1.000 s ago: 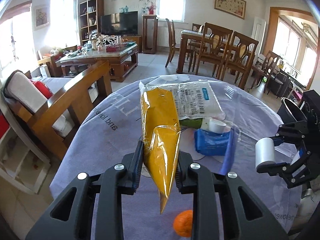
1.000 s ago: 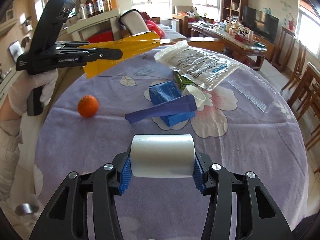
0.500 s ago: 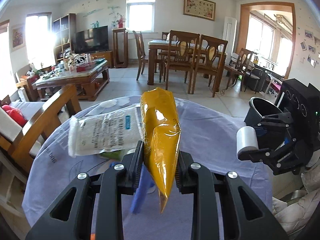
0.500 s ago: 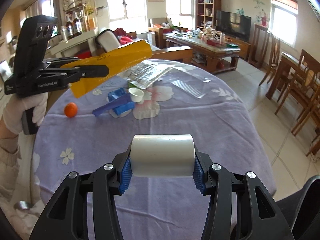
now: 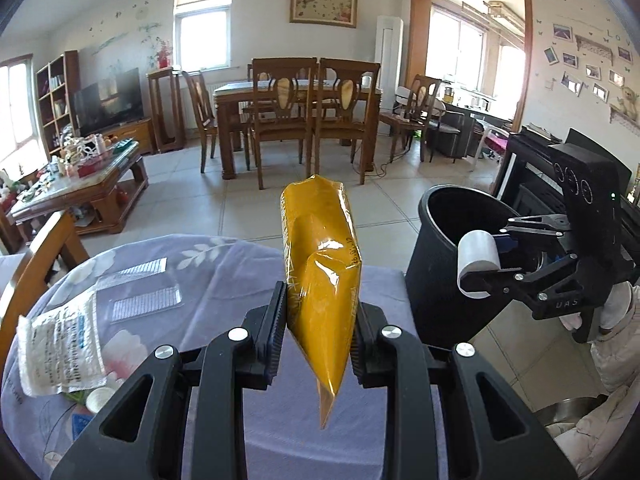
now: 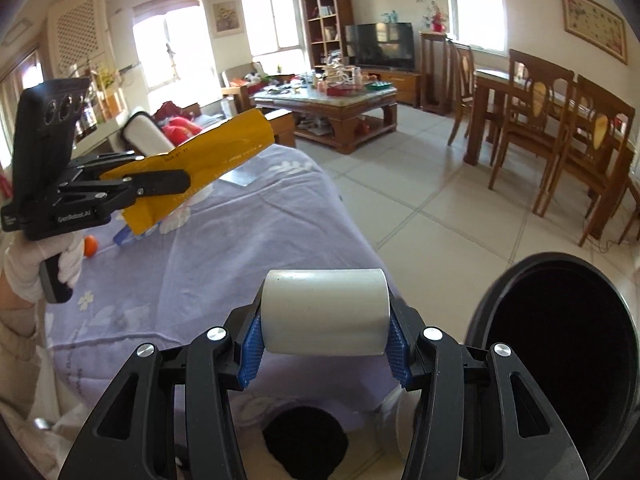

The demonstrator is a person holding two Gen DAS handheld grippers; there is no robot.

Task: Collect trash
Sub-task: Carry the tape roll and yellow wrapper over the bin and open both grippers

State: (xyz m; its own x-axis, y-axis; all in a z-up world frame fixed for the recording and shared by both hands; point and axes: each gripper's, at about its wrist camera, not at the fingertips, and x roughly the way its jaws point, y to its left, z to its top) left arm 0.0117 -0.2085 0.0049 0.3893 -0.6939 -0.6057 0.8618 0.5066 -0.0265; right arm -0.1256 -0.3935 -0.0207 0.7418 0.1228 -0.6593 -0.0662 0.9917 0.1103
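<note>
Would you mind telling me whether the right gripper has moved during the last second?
Yes. The right gripper, shut on the white roll, has swung rightward off the purple table toward the black bin, absent from its view a second ago.

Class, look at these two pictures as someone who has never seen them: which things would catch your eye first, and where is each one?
First comes the yellow wrapper, clamped upright in the left gripper above the purple tablecloth. Next is the white roll, held crosswise in the right gripper. To its right, beside the table, stands the black bin with its dark open mouth.
</note>
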